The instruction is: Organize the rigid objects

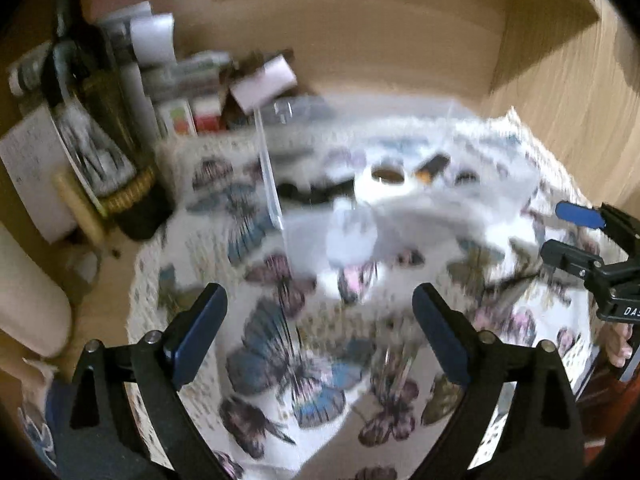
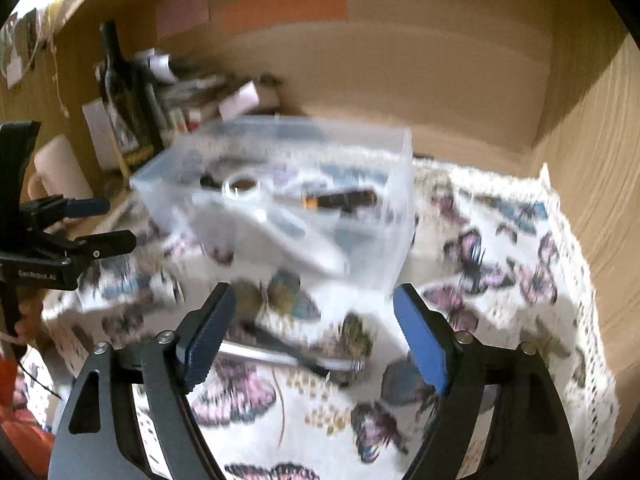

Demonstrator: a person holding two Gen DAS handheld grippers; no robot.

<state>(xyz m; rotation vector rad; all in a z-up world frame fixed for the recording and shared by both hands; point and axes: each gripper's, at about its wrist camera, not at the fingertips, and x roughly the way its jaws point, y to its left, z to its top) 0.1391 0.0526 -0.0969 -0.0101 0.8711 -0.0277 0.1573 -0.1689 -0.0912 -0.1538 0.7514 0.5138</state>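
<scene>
Cotton printed with butterflies, the tablecloth (image 2: 500, 240) spreads under and beyond both sets of jaws; it is the largest thing in view; 1 clear plastic bin (image 2: 372, 152) stands on it, ahead of the right gripper (image 2: 316, 332) and slightly to the left of its jaws, and ahead of the left gripper (image 1: 320, 316) as well. Both frames are smeared by motion, so small detail is unsure.

Inside the bin I count 1 long white object (image 2: 280, 236) lying slantwise, 1 white roll (image 2: 242, 187) with a brown core, and 1 dark cylinder with an orange band (image 2: 340, 199); other contents are too blurred to count. Outside the bin, 1 long silver and black object (image 2: 288, 354), possibly 2 lying crossed, rests on the cloth just ahead of and between the right jaws.

The 2 grippers both stand wide open and hold nothing. My judgement: the sorting is partly done, and the step in hand is the reach for the piece left on the cloth. The next move calls for lowering the right jaws astride that thin piece, closing across its narrow width, then lifting it over the bin wall.
</scene>
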